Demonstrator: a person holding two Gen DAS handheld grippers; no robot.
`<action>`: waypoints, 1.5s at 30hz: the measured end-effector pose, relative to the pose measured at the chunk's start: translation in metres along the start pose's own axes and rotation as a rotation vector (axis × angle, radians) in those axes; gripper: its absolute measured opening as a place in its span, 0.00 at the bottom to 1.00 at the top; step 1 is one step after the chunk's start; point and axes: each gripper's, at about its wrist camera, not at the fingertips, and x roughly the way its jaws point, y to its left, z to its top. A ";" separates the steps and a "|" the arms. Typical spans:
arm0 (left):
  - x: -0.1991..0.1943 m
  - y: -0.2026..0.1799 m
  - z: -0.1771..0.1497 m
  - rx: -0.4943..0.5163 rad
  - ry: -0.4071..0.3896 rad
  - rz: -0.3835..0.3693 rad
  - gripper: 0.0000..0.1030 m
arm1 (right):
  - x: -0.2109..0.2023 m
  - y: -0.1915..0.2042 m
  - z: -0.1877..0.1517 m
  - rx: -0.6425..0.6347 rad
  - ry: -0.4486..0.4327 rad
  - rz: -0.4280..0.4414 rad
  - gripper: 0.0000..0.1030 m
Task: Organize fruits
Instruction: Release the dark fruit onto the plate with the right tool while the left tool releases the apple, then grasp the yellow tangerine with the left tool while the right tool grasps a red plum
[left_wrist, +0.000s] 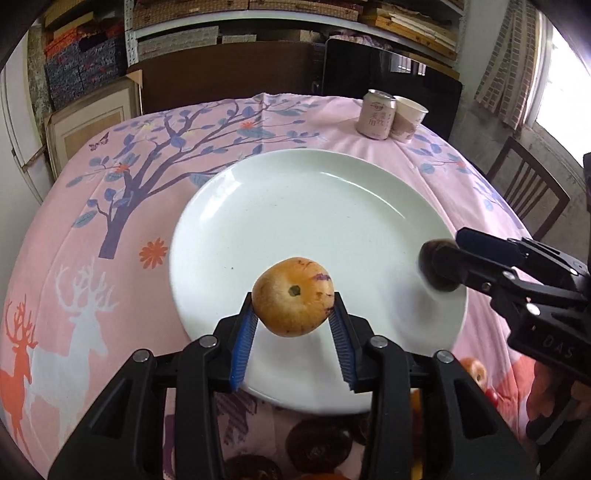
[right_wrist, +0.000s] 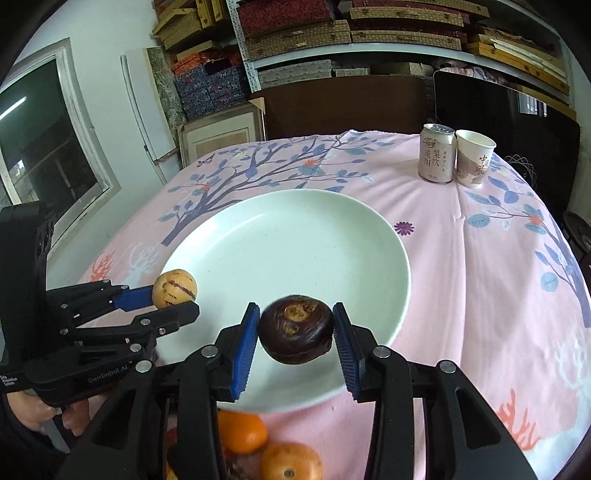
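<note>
My left gripper (left_wrist: 293, 314) is shut on a yellow-orange fruit with purple streaks (left_wrist: 293, 297), held over the near rim of the white plate (left_wrist: 314, 206). The same fruit (right_wrist: 174, 288) shows at the left in the right wrist view. A dark purple fruit (right_wrist: 295, 332) hangs between the blue pads (right_wrist: 245, 347) of my right gripper (right_wrist: 295, 314), above the plate (right_wrist: 288, 243). A thin gap shows at its right side. It looks smeared (left_wrist: 437, 267) beside the right gripper's sharp fingers (left_wrist: 480, 243).
A drink can (right_wrist: 437, 153) and a paper cup (right_wrist: 474, 158) stand at the far right of the pink tablecloth (right_wrist: 480, 277). Oranges (right_wrist: 290, 461) and other fruit lie near the front edge. A wooden chair (left_wrist: 528, 188) stands to the right.
</note>
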 end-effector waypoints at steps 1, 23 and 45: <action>-0.001 0.004 0.002 -0.014 -0.006 -0.001 0.38 | -0.004 0.000 0.001 0.005 -0.027 -0.010 0.61; -0.109 0.051 -0.158 0.030 -0.058 0.055 0.74 | -0.105 -0.015 -0.133 0.062 -0.032 0.045 0.66; -0.090 0.065 -0.155 -0.001 -0.072 0.003 0.35 | -0.137 0.071 -0.178 -0.253 0.048 0.294 0.64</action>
